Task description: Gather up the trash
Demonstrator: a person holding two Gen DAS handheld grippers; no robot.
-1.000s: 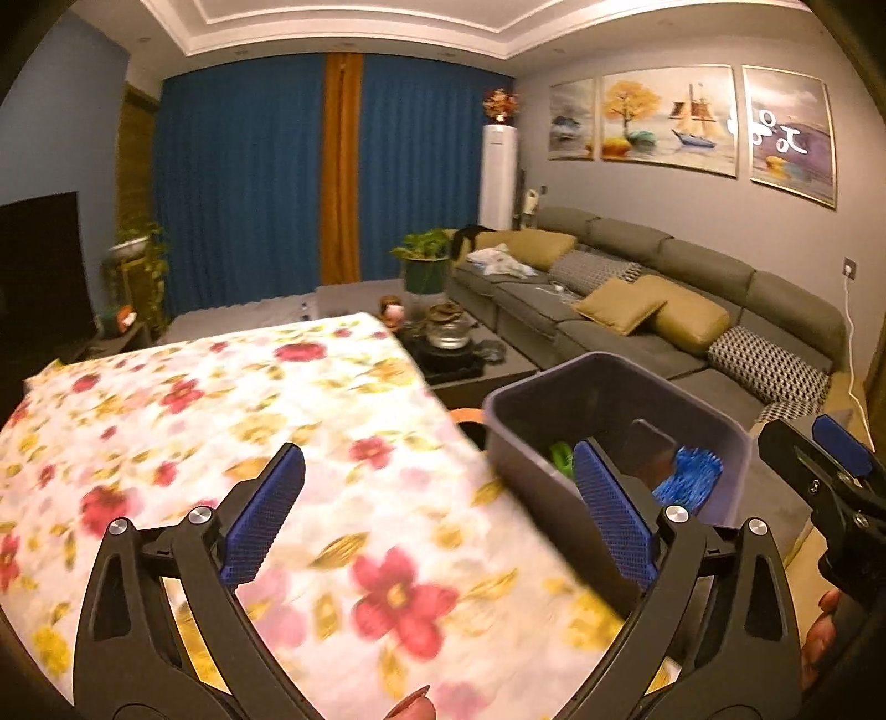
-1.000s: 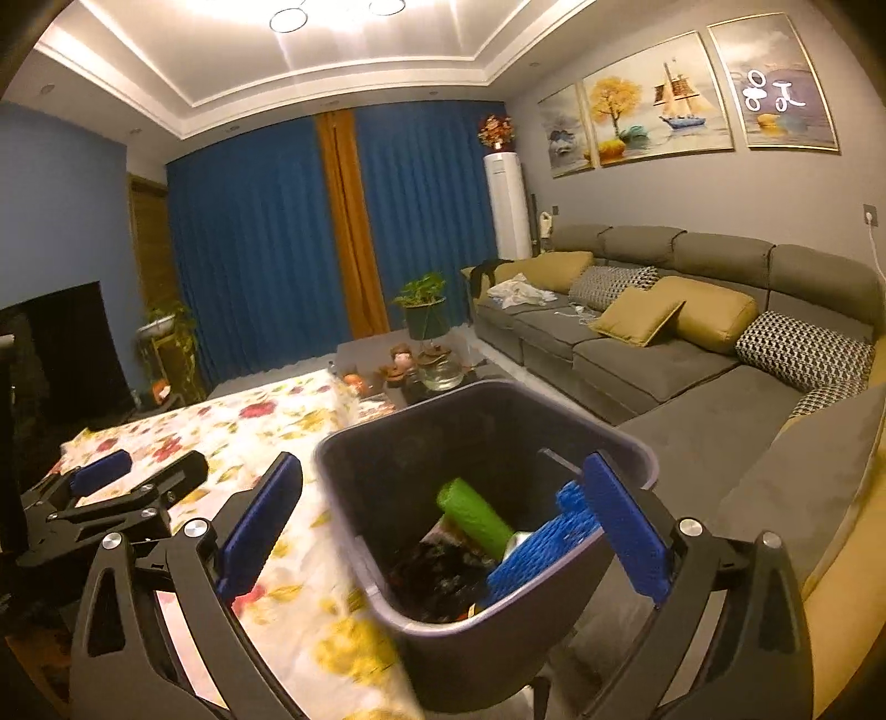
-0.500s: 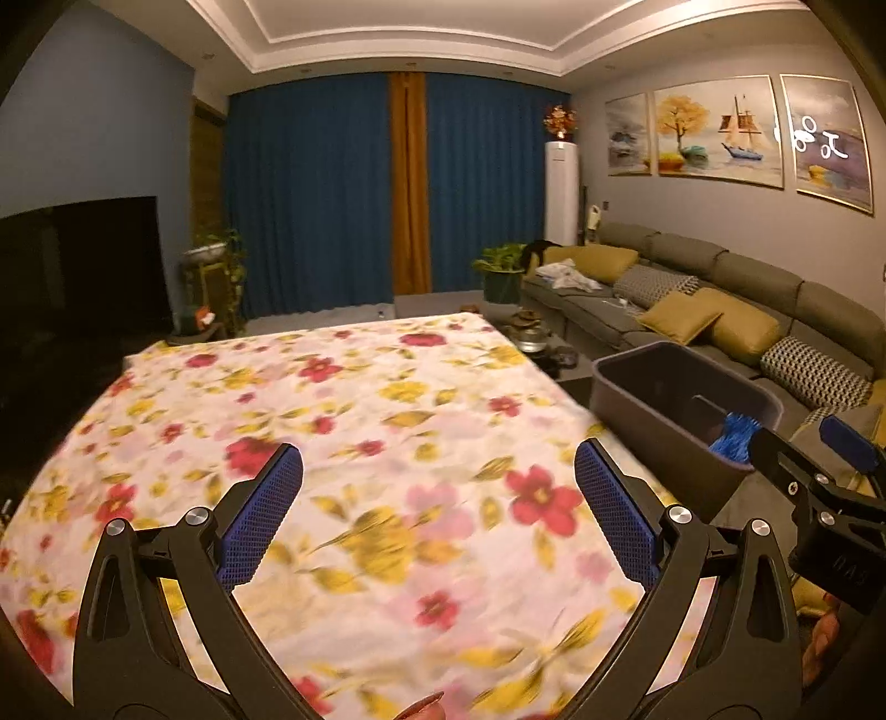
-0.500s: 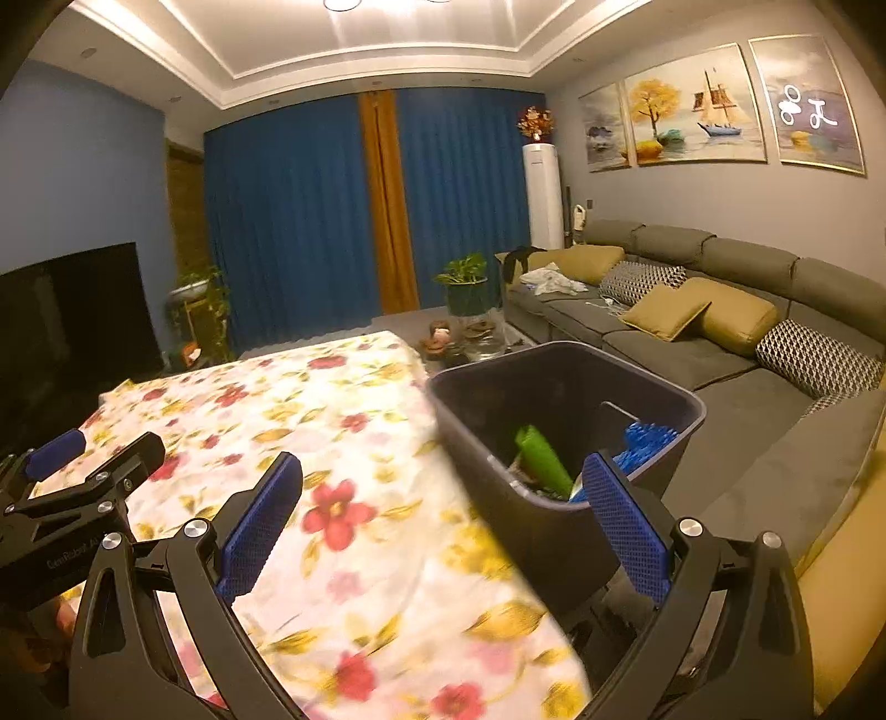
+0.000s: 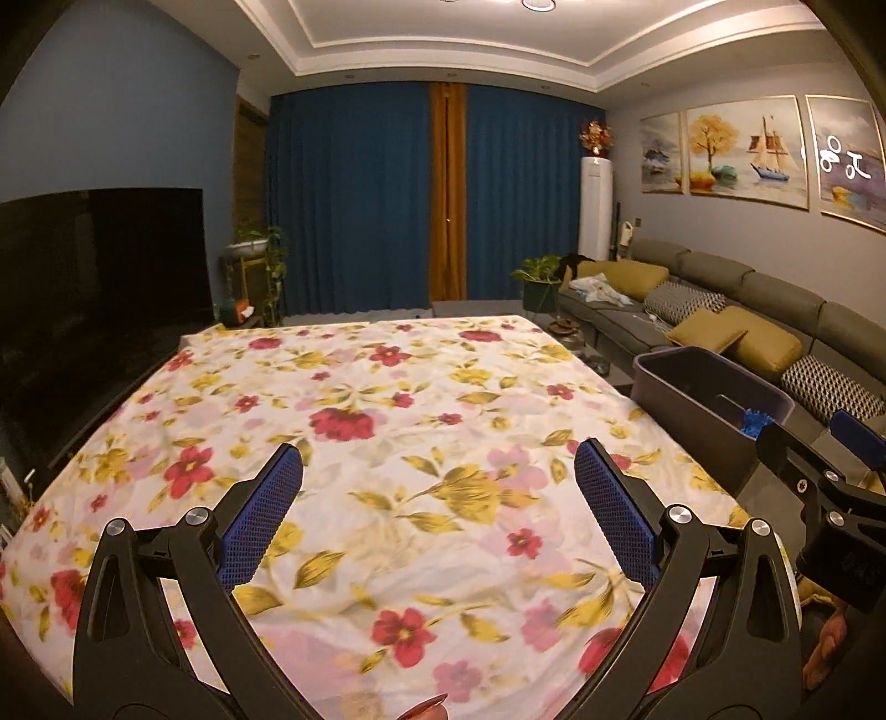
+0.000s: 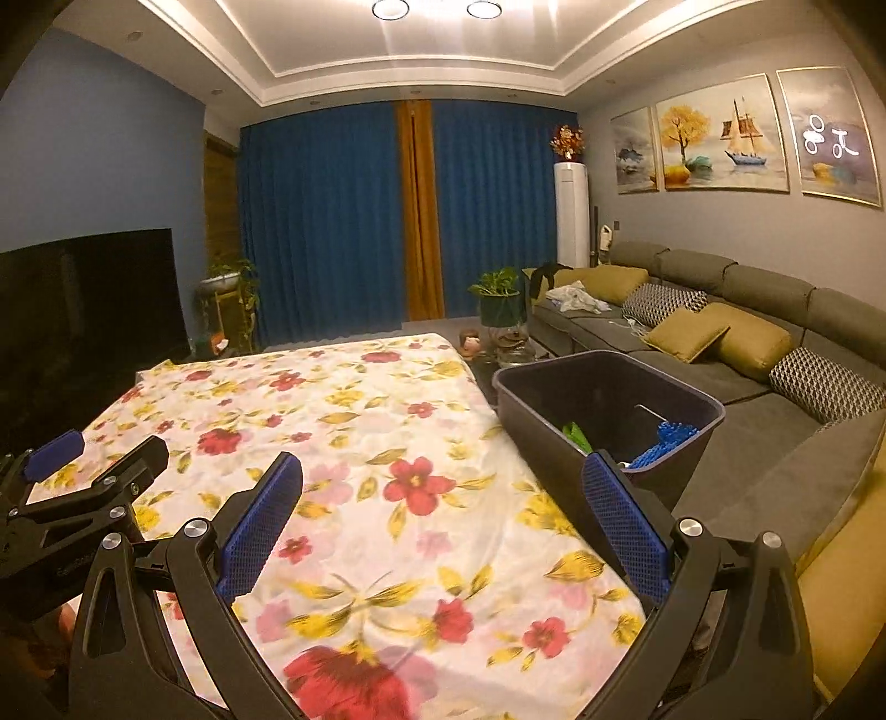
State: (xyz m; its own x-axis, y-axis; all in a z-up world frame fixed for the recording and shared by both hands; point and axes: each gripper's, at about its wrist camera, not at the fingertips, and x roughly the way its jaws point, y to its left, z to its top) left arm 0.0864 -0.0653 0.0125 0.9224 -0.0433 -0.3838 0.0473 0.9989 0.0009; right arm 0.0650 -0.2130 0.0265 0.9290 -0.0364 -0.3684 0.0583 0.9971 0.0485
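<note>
Left gripper [image 5: 437, 493] and right gripper [image 6: 443, 501] both wide, empty, above floral cloth [image 5: 421, 421]; bin [image 6: 559, 437] seemingly against its right edge.

Blue curtains [image 6: 332, 221], grey sofa [image 6: 747, 310], TV [image 5: 99, 288], ceiling lights [image 6: 432, 8]

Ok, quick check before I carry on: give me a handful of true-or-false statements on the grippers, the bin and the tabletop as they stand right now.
1. The left gripper is open and holds nothing. True.
2. The right gripper is clamped on a green item. False: it is open and empty; the green item lies inside the bin.
3. The grey bin stands off the right edge of the floral tablecloth. True.
4. The bin is empty. False: it holds the green item and a blue mesh piece.
5. A piece of trash lies on the tablecloth between the left gripper's fingers. False: only the flower print shows there.
</note>
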